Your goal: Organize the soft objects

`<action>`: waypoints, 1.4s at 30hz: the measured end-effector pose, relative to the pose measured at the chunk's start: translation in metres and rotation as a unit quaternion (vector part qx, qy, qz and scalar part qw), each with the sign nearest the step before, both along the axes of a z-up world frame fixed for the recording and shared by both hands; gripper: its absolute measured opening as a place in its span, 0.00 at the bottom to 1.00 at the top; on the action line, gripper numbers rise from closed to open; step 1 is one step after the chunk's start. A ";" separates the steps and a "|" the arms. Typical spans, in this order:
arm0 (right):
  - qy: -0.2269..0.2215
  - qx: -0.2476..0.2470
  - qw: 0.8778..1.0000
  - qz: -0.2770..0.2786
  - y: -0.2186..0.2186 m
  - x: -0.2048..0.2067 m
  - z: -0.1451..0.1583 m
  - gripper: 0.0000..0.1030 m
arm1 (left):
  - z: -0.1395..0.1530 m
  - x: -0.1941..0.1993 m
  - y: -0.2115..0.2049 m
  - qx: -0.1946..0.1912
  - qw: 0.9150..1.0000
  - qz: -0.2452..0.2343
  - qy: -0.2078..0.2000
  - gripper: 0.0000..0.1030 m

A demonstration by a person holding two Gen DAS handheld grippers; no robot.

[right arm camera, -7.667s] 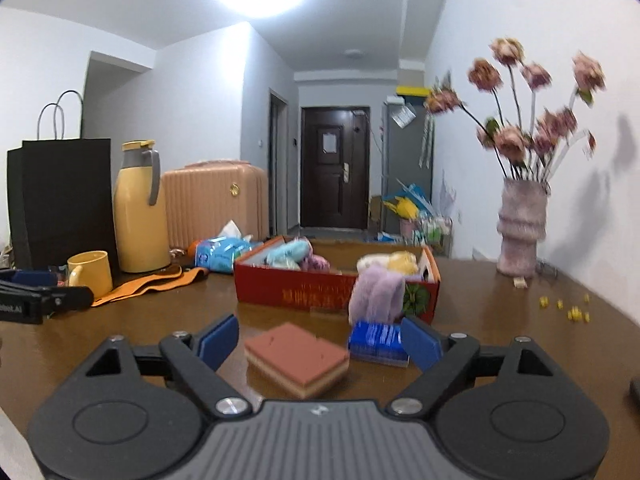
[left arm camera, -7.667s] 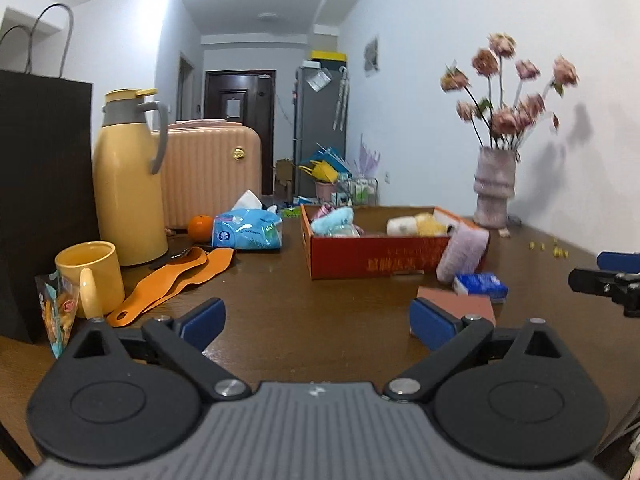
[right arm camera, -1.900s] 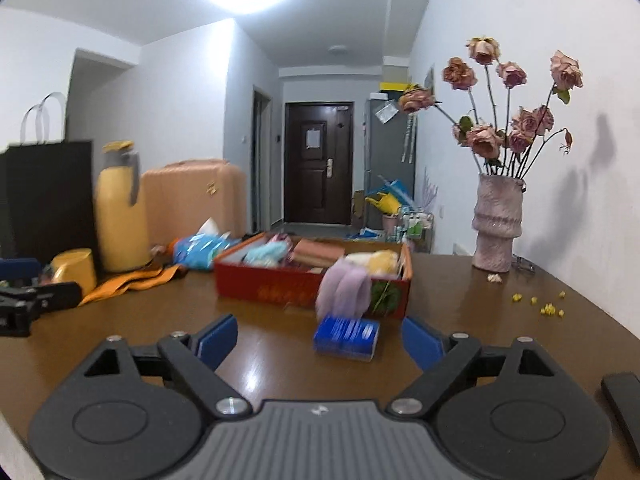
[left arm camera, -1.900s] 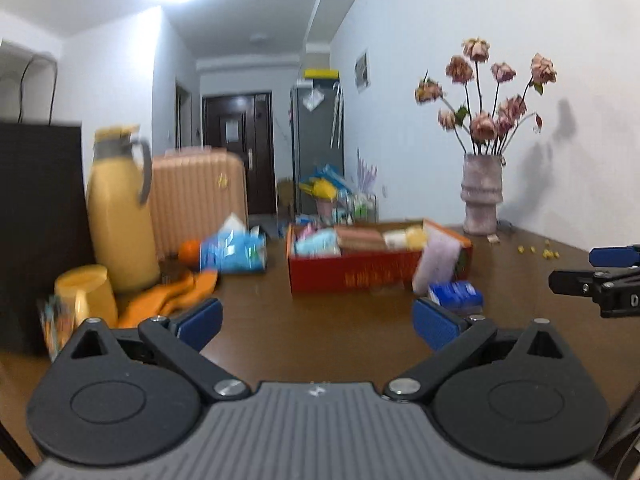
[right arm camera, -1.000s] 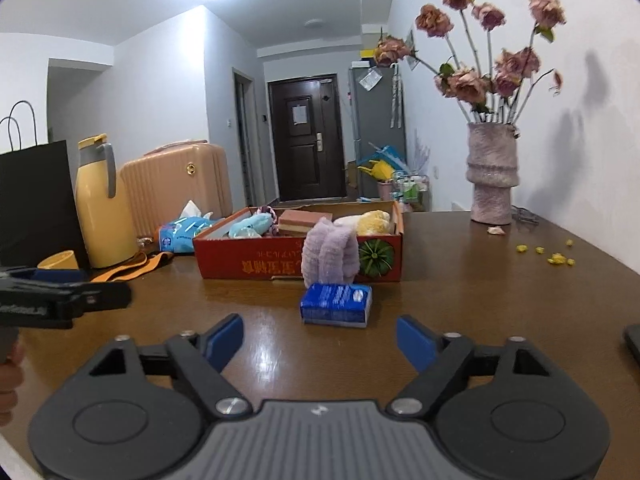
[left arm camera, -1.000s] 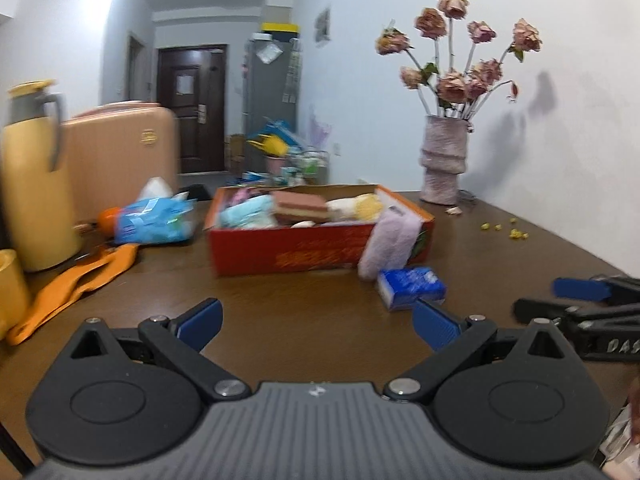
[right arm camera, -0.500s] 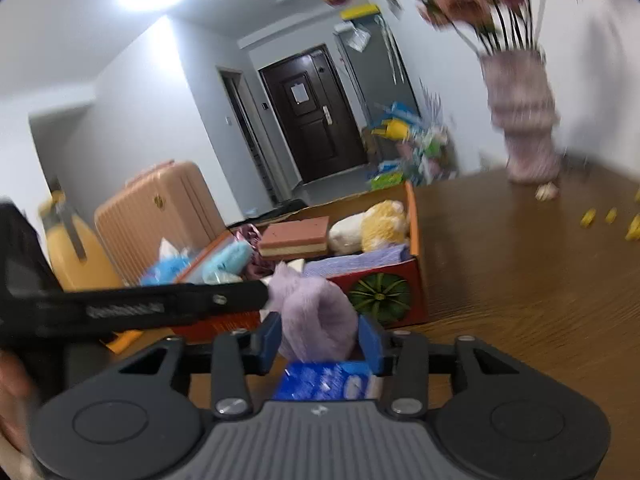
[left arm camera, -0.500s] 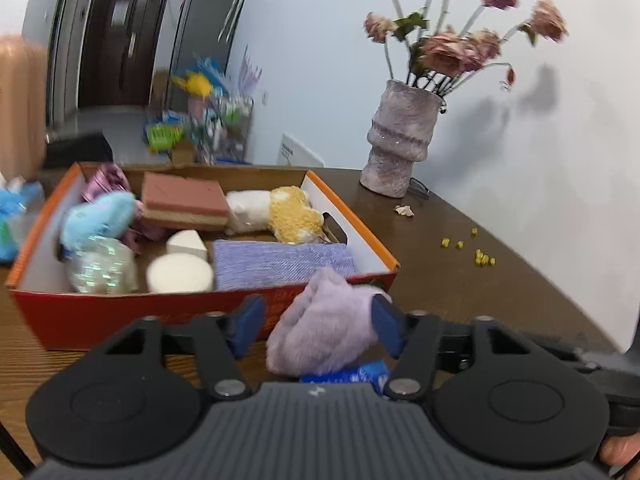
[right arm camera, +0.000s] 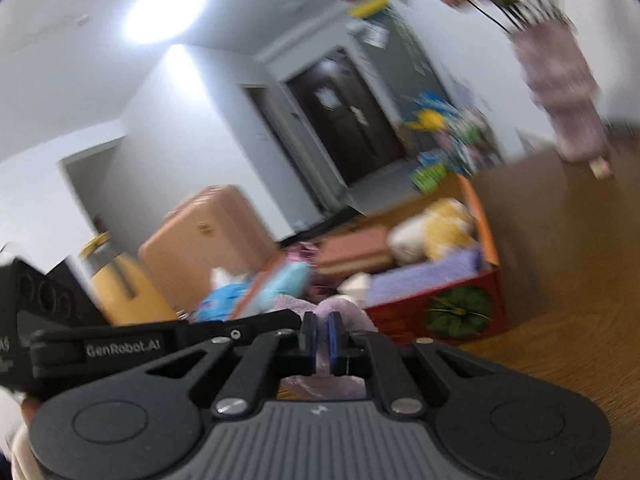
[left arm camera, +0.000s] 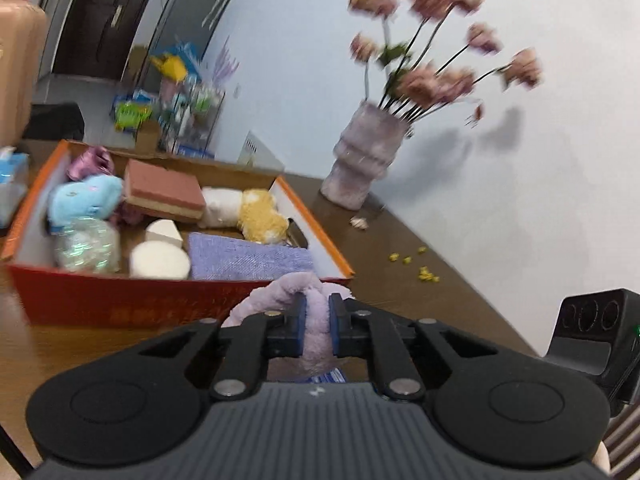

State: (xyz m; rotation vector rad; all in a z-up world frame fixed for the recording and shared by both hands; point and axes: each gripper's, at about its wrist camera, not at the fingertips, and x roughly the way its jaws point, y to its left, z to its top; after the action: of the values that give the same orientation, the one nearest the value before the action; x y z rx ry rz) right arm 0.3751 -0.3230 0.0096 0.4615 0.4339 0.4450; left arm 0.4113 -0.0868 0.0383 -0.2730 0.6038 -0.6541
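Note:
A fluffy purple plush [left arm camera: 280, 292] leans against the front wall of the red cardboard box [left arm camera: 120, 308]. My left gripper [left arm camera: 317, 320] is closing, and its blue pads squeeze the plush's upper fold. In the right wrist view my right gripper [right arm camera: 321, 336] is closing too, nearly shut, with a thin bit of the same purple plush [right arm camera: 344, 314] pinched between its pads. The left gripper's black arm [right arm camera: 160, 344] crosses in from the left beside it. The box holds a blue plush toy [left arm camera: 84, 200], a pink sponge [left arm camera: 164, 192], a yellow-and-white plush [left arm camera: 256, 212] and a folded purple cloth [left arm camera: 248, 258].
A blue packet [left arm camera: 326, 378] lies on the brown table under the plush. A vase of dried flowers [left arm camera: 362, 156] stands at the back right near yellow crumbs [left arm camera: 416, 264]. A peach suitcase [right arm camera: 200, 240], a yellow jug [right arm camera: 120, 284] and a blue tissue pack [left arm camera: 8, 184] are to the left.
Both grippers moved forward across the table to the purple plush at the box's front. Their jaws went from wide open to closed on it, and both views have tilted.

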 end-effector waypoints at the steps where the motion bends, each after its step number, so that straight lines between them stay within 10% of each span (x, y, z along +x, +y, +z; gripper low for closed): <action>1: -0.012 -0.015 1.000 0.011 0.007 -0.012 0.007 0.05 | 0.002 -0.015 0.008 -0.001 1.000 0.003 -0.002 0.12; 9: -0.003 -0.046 0.992 0.117 0.052 -0.111 -0.021 0.06 | -0.032 -0.151 0.049 0.044 0.998 0.041 -0.019 0.12; 13: 0.029 -0.060 0.994 0.085 0.046 -0.134 -0.041 0.11 | -0.050 -0.180 0.034 0.048 0.998 0.024 -0.013 0.13; 20: 0.026 -0.118 0.992 -0.027 0.028 -0.159 -0.032 0.17 | -0.039 -0.202 0.034 0.048 0.997 -0.020 -0.050 0.49; 25: -0.015 -0.130 0.991 0.001 0.044 -0.178 -0.016 0.39 | -0.027 -0.206 0.068 0.112 0.985 0.078 -0.109 0.58; 34: 0.011 -0.141 0.990 -0.006 0.085 -0.164 -0.041 0.27 | -0.054 -0.176 0.061 0.108 0.986 0.110 -0.060 0.59; 42: 0.030 -0.156 0.987 -0.018 0.074 -0.164 -0.045 0.28 | -0.074 -0.182 0.043 0.127 0.988 0.088 -0.007 0.29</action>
State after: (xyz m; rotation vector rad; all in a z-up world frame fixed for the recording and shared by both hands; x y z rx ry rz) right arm 0.2108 -0.2495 -0.0355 0.1788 0.5429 0.3218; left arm 0.2296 -0.0443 -0.0357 -0.0815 0.6355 -0.4022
